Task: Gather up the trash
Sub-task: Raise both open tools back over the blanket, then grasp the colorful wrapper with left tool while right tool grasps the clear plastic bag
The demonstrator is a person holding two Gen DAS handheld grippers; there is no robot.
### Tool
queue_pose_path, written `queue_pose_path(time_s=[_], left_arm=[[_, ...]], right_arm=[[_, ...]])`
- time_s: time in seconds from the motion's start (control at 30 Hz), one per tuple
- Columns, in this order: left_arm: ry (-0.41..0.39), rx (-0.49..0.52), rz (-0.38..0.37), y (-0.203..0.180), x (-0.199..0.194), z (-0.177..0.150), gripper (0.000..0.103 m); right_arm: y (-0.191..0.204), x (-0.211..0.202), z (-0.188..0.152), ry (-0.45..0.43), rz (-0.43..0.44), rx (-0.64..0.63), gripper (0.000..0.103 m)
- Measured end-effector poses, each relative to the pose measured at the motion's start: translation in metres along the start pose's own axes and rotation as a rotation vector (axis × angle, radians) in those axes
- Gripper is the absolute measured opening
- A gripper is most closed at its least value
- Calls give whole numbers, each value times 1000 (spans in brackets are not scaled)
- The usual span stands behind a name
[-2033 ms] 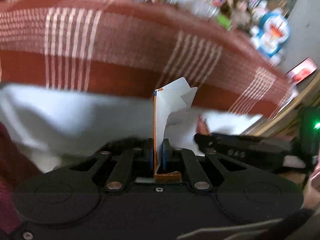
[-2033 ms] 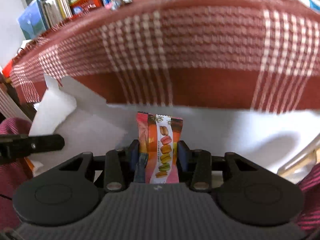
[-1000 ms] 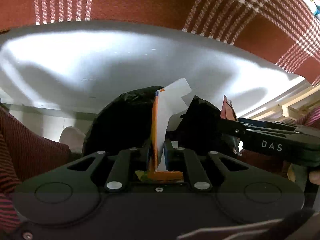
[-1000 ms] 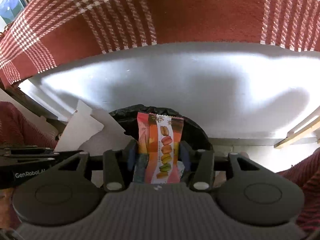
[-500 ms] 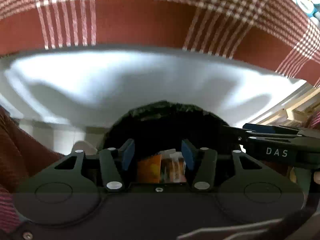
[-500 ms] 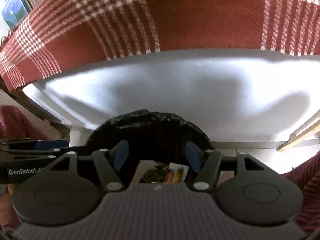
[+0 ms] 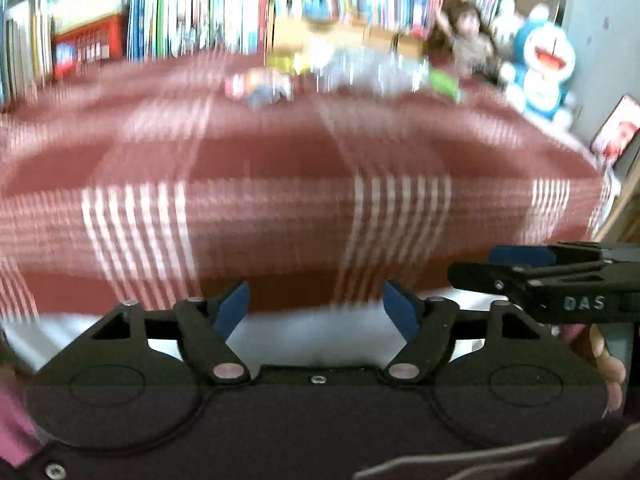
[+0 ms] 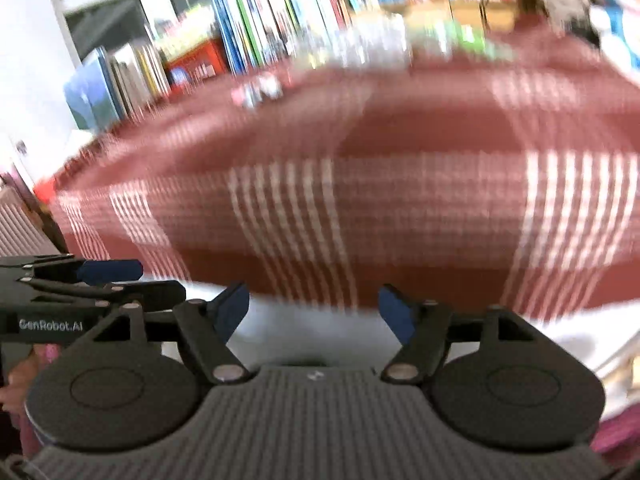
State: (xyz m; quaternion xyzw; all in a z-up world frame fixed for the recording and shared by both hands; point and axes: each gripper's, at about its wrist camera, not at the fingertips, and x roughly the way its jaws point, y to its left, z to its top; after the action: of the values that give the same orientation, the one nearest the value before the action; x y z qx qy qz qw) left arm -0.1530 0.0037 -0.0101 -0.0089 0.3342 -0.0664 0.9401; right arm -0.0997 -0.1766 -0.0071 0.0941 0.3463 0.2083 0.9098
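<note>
My left gripper (image 7: 316, 308) is open with nothing between its blue pads. My right gripper (image 8: 314, 308) is open and empty too. Both hover at the near edge of a table under a red plaid cloth (image 7: 280, 168). Blurred trash lies at the far side of the cloth: a small colourful wrapper (image 7: 260, 84), a clear crumpled plastic piece (image 7: 360, 68) and a green item (image 7: 444, 80). In the right wrist view the wrapper (image 8: 260, 88) and the plastic (image 8: 372, 44) show as well. The black bin is out of view.
A shelf packed with books (image 7: 180, 8) runs behind the table. A doll (image 7: 464, 36) and a blue plush toy (image 7: 548, 68) stand at the back right. The table's white front edge (image 7: 320, 336) lies just under both grippers. Everything is motion-blurred.
Both grippers let go of their pieces over the black bin, the left a torn carton, the right a macaron wrapper. They have since swung up, open, toward the tabletop.
</note>
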Motion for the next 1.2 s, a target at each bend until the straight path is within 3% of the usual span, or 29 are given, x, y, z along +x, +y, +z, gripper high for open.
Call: queue_pose_path(time_s=[0.17, 0.3, 0.47, 0.63, 0.8, 1.0, 1.2], left_arm=[[-128, 8, 45, 9, -3, 45, 78], [-183, -26, 56, 22, 12, 73, 83], [-172, -215, 14, 60, 53, 111, 86], [-196, -308, 72, 83, 91, 142, 86], [-174, -414, 61, 99, 133, 169, 87], [-116, -509, 38, 106, 170, 176, 88], [-119, -521, 27, 102, 188, 175, 86]], right_arm=[[-4, -13, 37, -109, -38, -59, 83], [-9, -4, 61, -169, -90, -56, 86], [-29, 13, 97, -201, -91, 68, 96], [-52, 37, 134, -221, -85, 230, 102], [-69, 69, 164, -222, -89, 359, 103], [-85, 110, 181, -188, -104, 475, 103], [-91, 137, 179, -157, -75, 508, 102]])
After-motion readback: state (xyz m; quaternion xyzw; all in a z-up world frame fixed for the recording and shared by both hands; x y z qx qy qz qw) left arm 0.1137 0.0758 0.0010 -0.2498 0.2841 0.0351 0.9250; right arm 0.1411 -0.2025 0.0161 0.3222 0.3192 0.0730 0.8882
